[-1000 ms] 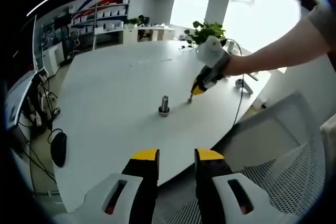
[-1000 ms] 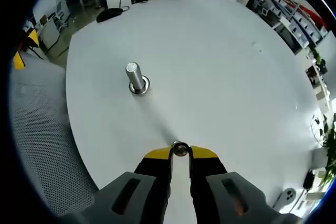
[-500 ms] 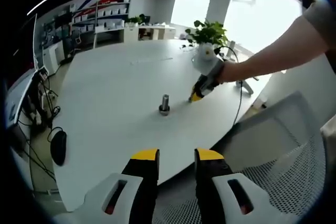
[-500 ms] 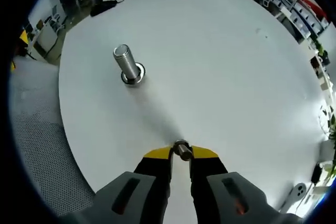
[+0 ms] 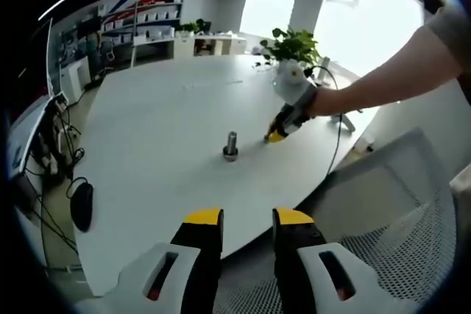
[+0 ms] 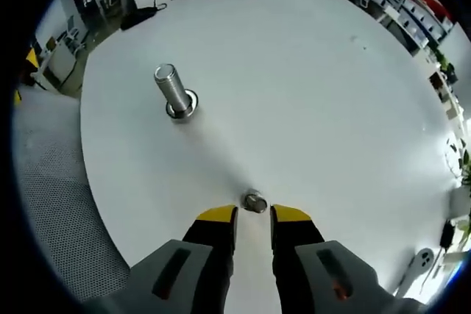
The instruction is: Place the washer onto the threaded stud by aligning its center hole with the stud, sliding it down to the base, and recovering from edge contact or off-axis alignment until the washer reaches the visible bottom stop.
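White table [image 6: 331, 93], washer [image 6: 255, 202] just beyond open right gripper [image 6: 253, 218]

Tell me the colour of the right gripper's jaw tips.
Yellow tips on black jaws of the right gripper, clearest in the right gripper view.
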The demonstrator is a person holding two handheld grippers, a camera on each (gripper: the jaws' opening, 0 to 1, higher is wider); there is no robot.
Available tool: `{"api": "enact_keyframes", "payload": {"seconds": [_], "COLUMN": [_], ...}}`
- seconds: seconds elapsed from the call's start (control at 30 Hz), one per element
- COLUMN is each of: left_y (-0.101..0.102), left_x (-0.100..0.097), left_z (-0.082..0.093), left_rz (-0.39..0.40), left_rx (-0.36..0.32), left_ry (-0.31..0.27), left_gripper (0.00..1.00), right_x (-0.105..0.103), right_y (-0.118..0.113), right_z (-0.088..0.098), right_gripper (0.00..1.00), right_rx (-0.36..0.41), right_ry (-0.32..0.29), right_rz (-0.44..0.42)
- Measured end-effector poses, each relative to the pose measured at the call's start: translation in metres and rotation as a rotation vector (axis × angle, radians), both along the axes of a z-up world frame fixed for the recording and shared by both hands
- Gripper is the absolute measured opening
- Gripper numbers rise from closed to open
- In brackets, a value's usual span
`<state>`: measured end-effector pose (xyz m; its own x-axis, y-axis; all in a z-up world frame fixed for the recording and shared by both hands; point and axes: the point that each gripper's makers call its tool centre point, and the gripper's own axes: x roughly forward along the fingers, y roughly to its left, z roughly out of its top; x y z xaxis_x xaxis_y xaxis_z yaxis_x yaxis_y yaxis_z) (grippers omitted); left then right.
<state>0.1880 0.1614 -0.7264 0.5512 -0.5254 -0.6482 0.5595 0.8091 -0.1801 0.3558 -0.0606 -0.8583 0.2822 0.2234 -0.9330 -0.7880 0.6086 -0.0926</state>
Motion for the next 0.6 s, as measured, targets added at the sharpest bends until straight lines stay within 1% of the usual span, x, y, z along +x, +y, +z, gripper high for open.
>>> {"api": "enact_keyframes", "payload": {"seconds": [0.1, 0.27, 0.37, 0.4, 0.47, 0.53, 0.6], "left_y": [-0.001, 0.000, 0.000, 0.000, 0.000, 0.001, 0.001], "left_x": [0.000, -0.001, -0.001, -0.001, -0.001, 0.000, 0.000], "left_z": [-0.001, -0.001, -0.001, -0.001, -0.001, 0.000, -0.001], "left_rz": [-0.005, -0.005, -0.004, -0.003, -0.003, 0.001, 0.002], "left_rx": [0.001, 0.000, 0.001, 0.001, 0.000, -0.004, -0.004], "left_ry": [0.001, 0.003, 0.004, 0.004, 0.003, -0.001, 0.002], "left_gripper": [0.25, 0.25, 0.25, 0.25, 0.25, 0.25, 0.25], "right_x": [-0.001, -0.002, -0.001, -0.003, -0.001, 0.000, -0.003], "right_y": [-0.001, -0.011, -0.013, -0.011, -0.013, -0.011, -0.014], "right_z": [0.007, 0.019, 0.026, 0.033, 0.042, 0.054, 0.066], "right_gripper": [0.20, 0.22, 0.23, 0.23, 0.23, 0.23, 0.23], "right_rx": [0.023, 0.036, 0.062, 0.090, 0.112, 0.158, 0.180], "right_ry": [-0.011, -0.042, -0.059, -0.073, -0.100, -0.140, -0.167], "right_rz": [-0.010, -0.023, -0.039, -0.045, -0.059, -0.073, -0.075]}}
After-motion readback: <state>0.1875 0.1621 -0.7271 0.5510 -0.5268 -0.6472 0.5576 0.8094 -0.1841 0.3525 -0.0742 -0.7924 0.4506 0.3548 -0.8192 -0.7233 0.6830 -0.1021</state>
